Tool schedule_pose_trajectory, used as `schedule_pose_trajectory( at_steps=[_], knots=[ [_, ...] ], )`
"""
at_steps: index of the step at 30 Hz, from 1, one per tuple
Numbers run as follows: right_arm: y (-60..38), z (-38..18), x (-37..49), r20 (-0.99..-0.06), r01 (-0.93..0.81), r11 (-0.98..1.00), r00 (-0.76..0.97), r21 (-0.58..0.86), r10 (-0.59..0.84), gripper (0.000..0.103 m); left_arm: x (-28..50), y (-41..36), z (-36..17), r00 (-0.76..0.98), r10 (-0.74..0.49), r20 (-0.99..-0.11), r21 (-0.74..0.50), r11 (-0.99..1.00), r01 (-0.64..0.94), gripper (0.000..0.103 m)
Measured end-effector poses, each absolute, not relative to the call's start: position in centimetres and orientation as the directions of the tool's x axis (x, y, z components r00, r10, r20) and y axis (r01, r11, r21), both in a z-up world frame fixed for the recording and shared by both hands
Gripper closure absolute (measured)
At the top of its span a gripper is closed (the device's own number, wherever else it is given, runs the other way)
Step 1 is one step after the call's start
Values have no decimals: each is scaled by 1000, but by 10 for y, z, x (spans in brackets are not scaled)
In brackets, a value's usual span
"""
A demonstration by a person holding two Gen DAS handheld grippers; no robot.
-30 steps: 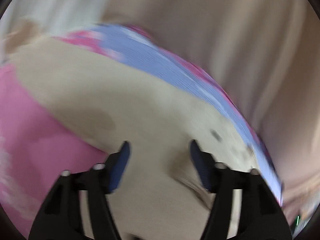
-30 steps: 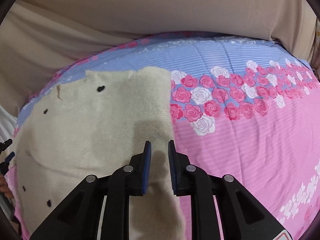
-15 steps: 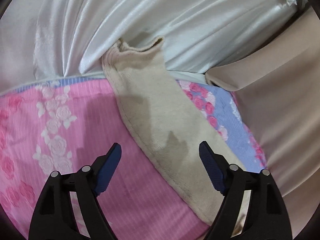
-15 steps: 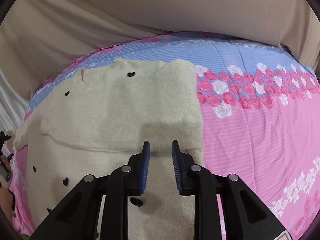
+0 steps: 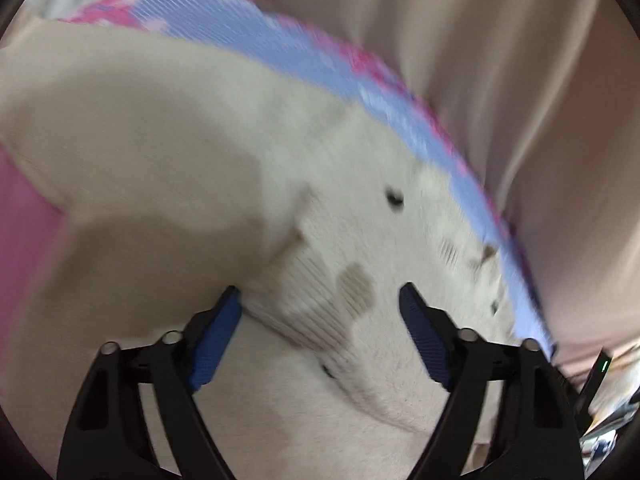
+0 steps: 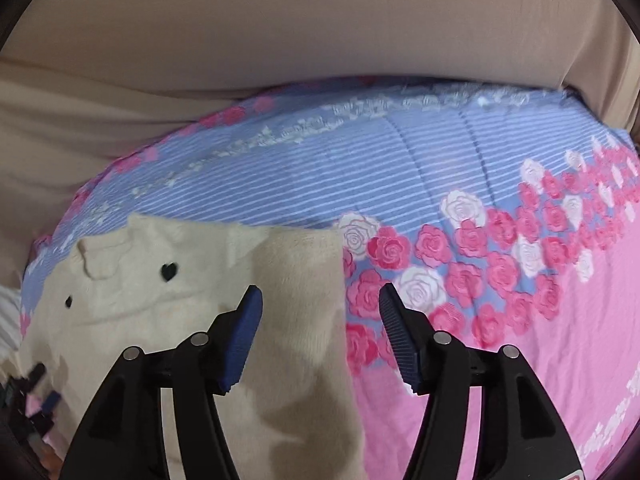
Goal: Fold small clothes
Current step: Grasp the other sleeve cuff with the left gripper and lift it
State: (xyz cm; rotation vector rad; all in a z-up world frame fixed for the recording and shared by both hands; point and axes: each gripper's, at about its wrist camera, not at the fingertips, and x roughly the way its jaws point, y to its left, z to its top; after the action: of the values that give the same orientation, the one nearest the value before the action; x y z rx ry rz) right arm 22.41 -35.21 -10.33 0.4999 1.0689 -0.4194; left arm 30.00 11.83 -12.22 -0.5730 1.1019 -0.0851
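A cream knit sweater (image 5: 160, 140) with small black hearts (image 6: 169, 272) lies flat on the flowered bedsheet (image 6: 520, 320). In the blurred left wrist view, a sleeve is folded across the body. Its ribbed cuff (image 5: 320, 320) lies under the gap of my left gripper (image 5: 320, 304). The jaws are apart and closing, and the pads are not pressing on the cloth. My right gripper (image 6: 320, 300) hovers over the sweater's (image 6: 140, 300) folded right edge, near the shoulder. Its jaws are opening, with the cloth edge below the gap and nothing gripped.
The pink and blue sheet stretches bare to the right of the sweater. A beige padded backrest (image 6: 320, 40) rises behind the bed's far edge, and beige fabric (image 5: 520, 100) fills the right of the left wrist view. Dark gripper parts (image 6: 36, 376) show at the lower left edge.
My right jaws went from nearly shut on the sweater's fold to wide apart. The left gripper swung from the outstretched sleeve by the white curtain back over the sweater's body.
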Motion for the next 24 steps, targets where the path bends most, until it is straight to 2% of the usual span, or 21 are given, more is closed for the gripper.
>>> schedule_pose_trajectory(
  at_steps=[1, 2, 3, 7, 10, 11, 12, 13, 15, 21, 23, 24],
  knots=[
    [-353, -110, 229, -902, 533, 815, 431, 226, -32, 49, 303, 109, -121, 476, -286, -832, -421, 884, -205, 37],
    [-351, -113, 231, -895, 503, 824, 445, 262, 12, 95, 302, 103, -118, 486, -272, -831, -399, 899, -181, 54],
    [-351, -112, 231, -894, 503, 826, 448, 256, 5, 94, 301, 98, -118, 476, -279, -834, -394, 905, -161, 75],
    [-375, -129, 216, -892, 575, 781, 448, 244, -52, 95, 307, 107, -123, 459, -305, -835, -411, 899, -151, 76],
    [-365, -114, 215, -887, 546, 805, 459, 234, -53, 90, 294, 124, -115, 491, -343, -801, -473, 865, -166, 75],
    [-359, -103, 212, -873, 531, 816, 483, 229, -69, 89, 289, 139, -107, 531, -349, -772, -506, 843, -181, 71],
    [-352, -90, 205, -853, 514, 827, 514, 226, -87, 88, 283, 150, -101, 565, -333, -755, -517, 832, -200, 60],
    [-343, -75, 196, -829, 486, 845, 550, 223, -97, 86, 280, 175, -92, 610, -284, -740, -518, 819, -246, 44],
    [-331, -61, 180, -816, 454, 866, 569, 209, -102, 80, 275, 228, -84, 655, -175, -735, -505, 786, -356, 26],
    [-302, -60, 116, -851, 453, 870, 519, 194, -81, 77, 266, 429, -100, 590, 186, -786, -397, 578, -712, 26],
    [-294, -69, 97, -875, 476, 855, 482, 206, -57, 76, 267, 467, -110, 561, 208, -801, -397, 518, -758, 29],
    [-290, -72, 88, -883, 483, 851, 466, 206, -51, 76, 270, 485, -120, 564, 173, -807, -427, 488, -761, 40]
  ],
)
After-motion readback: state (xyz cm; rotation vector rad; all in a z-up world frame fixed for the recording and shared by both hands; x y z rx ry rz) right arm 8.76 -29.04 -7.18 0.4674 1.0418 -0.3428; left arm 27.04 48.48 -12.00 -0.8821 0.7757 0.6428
